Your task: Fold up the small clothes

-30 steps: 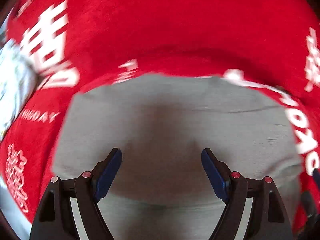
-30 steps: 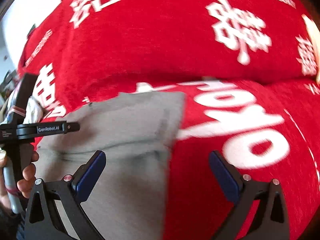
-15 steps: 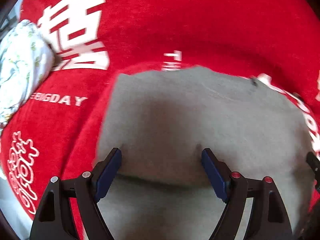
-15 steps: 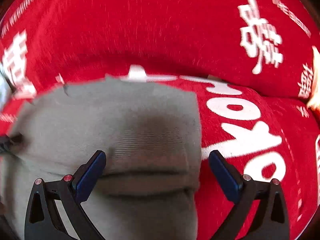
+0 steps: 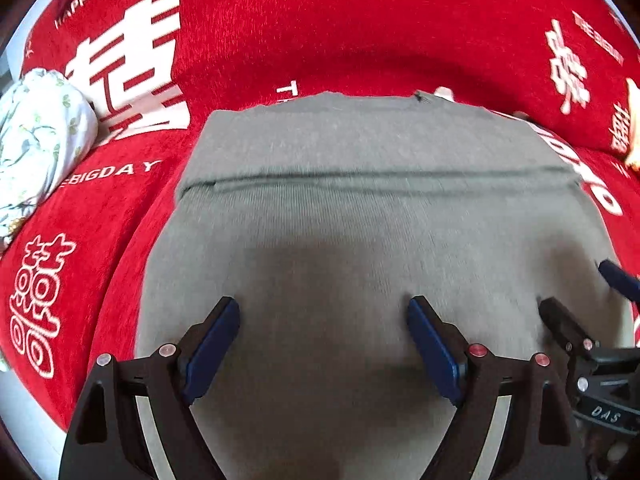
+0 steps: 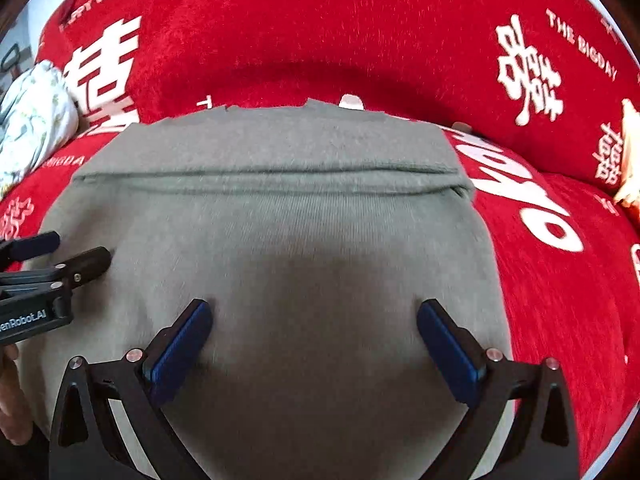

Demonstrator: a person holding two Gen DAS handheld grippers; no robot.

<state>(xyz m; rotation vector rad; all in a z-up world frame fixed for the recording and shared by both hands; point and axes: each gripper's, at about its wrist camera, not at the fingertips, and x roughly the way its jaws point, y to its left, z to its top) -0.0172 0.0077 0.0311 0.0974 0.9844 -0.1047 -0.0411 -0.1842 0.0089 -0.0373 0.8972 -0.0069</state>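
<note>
Red printed cover, grey garment flat beneath left gripper and right gripper, both spread wide, empty.

One grey garment, one red cover, one floral bundle, two hand-held grippers: left, right.

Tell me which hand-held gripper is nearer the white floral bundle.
Left. The left hand-held gripper hovers over the grey garment on the side toward the white floral bundle; the right hand-held gripper sits farther away, beyond it.
</note>
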